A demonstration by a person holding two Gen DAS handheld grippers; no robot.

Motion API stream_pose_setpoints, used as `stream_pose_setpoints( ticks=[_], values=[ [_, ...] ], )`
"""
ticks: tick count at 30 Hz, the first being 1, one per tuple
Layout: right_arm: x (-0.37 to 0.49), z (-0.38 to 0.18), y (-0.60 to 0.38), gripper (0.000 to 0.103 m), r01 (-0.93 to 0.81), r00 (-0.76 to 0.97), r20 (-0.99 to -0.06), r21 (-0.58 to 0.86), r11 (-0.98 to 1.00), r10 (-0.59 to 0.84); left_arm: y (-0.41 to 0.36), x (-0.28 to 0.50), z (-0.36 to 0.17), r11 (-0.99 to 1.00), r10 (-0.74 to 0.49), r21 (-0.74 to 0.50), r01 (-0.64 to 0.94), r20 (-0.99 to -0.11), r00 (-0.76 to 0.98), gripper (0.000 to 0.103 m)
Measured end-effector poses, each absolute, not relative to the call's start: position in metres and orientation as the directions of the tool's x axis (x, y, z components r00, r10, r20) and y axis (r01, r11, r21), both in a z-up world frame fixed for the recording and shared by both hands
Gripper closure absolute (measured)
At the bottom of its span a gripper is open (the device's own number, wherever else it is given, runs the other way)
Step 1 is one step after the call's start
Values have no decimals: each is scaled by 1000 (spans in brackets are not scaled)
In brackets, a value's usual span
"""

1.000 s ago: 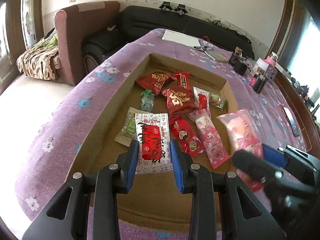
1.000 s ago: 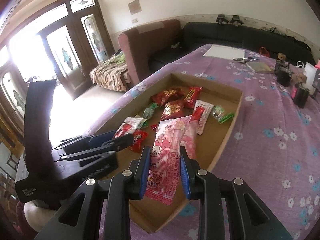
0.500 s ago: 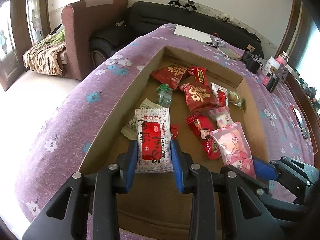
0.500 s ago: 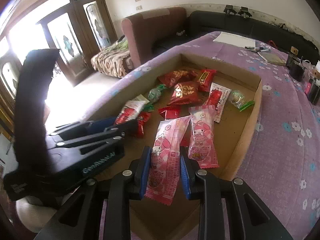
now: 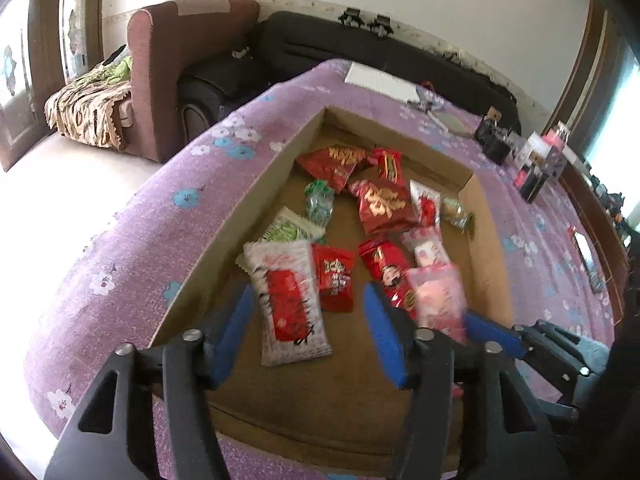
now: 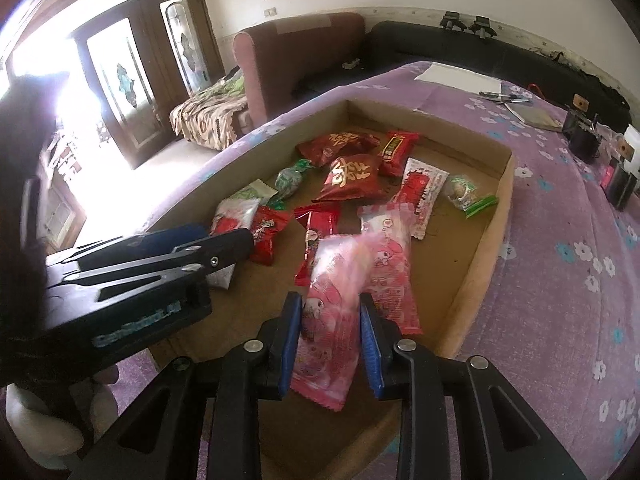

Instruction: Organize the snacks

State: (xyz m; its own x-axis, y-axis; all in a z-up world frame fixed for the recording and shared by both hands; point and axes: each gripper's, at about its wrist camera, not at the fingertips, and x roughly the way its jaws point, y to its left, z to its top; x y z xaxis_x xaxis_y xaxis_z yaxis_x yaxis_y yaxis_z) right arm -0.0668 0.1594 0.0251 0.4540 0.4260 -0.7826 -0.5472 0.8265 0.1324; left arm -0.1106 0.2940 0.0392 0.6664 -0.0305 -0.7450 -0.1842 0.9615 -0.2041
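A shallow cardboard tray on a purple flowered tablecloth holds several snack packets. My left gripper is open over the near end of the tray. A white packet with a red label lies loose between its jaws. My right gripper is shut on a pink cartoon packet just above the tray floor. That packet also shows blurred in the left wrist view. A second pink packet lies beside it. Red packets and a green candy lie farther back.
A maroon armchair and a black sofa stand beyond the table's far edge. A white paper, pens and dark small boxes sit on the cloth right of the tray. The left gripper body is close to my right gripper.
My left gripper has opened and let go of the white packet, which now lies in the tray. My right gripper has come lower into the tray, still holding the pink packet.
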Motion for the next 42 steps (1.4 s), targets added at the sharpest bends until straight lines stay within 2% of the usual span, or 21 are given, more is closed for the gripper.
stream_pose_setpoints(
  ticks=[6,8,14,23,32,34,36,39,42],
  values=[
    [-68,32,151,59,-522,475,-766,150,840,432,298,-121,52,952,-41,-241,-189,-712,701,45],
    [-71,37,147,51,-515,491,-754,152,844,436,300,-125,55,947,-47,-256,-192,-703,710,45],
    [-77,51,129,51,-486,523,-723,182,855,451,304,-139,66,941,-30,-266,-208,-679,733,44],
    [-90,60,90,50,-420,557,-699,227,878,448,291,-152,66,946,-10,-242,-217,-688,725,43],
    [-108,61,57,50,-373,571,-687,270,888,449,256,-171,82,972,51,-138,-188,-659,750,43],
    [-113,62,49,49,-364,575,-681,284,887,454,245,-175,87,976,96,-90,-200,-646,758,40],
    [-117,64,43,48,-358,579,-674,295,886,458,236,-179,92,973,144,-52,-224,-623,769,21],
    [-125,64,32,46,-349,591,-665,301,888,457,227,-187,100,964,216,-4,-266,-573,791,19],
    [-132,65,21,45,-338,601,-660,301,892,451,219,-189,103,964,227,12,-267,-562,795,19]
  ],
)
